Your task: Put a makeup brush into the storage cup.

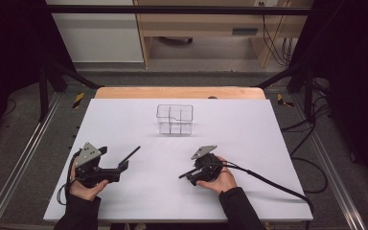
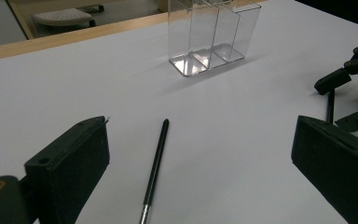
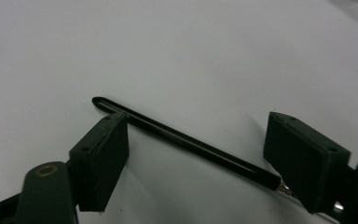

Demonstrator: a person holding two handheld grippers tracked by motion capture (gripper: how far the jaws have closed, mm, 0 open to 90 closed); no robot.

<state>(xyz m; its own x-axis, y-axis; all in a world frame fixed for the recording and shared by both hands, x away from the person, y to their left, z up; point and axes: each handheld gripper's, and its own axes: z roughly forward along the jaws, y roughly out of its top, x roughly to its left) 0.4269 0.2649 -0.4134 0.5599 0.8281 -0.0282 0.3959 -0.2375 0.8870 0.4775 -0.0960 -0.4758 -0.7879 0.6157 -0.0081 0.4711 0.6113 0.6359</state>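
Black jaws of the right gripper rise at the bottom of the right gripper view, spread apart with a thin black pen lying on the white table between them; the pen runs slantwise across the gap, its rounded end just past the left jaw's tip and its metal end tucked under the right jaw's lower edge, and neither pad presses on it, though whether they touch it I cannot tell. From the high view the right gripper sits low over the table in the person's right hand, the pen poking out ahead of the fingers. Over at the left gripper the jaws stand wide apart and hold nothing; a second black pen lies on the table between them, clear of both pads, its tip pointing away from the fingers. In the high view that left gripper is in the left hand, with its pen reaching out beyond the fingers. Well ahead of both sets of fingers stands a clear box with compartments, upright near the far side of the table
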